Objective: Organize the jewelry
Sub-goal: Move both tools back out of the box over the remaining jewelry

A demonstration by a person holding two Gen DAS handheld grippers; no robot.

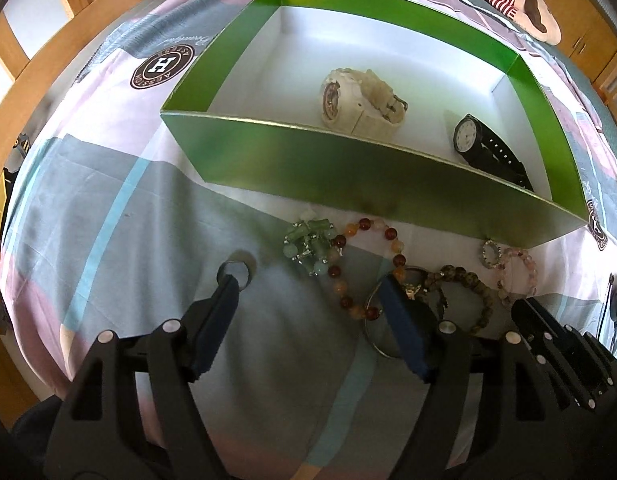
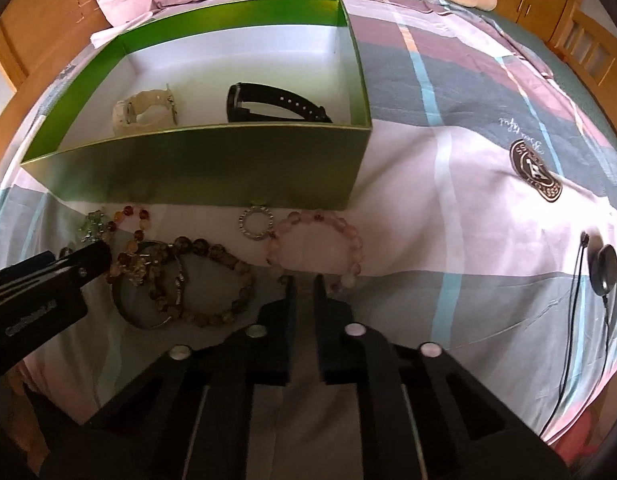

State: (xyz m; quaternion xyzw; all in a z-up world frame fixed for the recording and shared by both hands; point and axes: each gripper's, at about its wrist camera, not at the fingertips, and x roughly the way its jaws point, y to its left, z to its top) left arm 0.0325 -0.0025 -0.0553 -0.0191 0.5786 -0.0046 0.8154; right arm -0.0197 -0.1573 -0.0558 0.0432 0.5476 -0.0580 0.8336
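**Step: bracelets awaiting transfer to box**

The box [image 1: 348,168] held two watches [image 1: 360,100]. Bracelets [image 2: 212,280] lay on the bedspread beside its near wall. The left gripper [image 1: 308,284] stood released, fingers wide. The right gripper [image 2: 304,284] was nearly clenched, empty, beside the pink bracelet [image 2: 316,240]. Next, judged: spread fingers, grasp one bracelet.

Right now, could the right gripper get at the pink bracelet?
Probably yes. The right gripper sits just short of the pink bracelet, which lies flat on the bedsheet with nothing over it. Its fingers are nearly closed, though, so they would likely need opening first.
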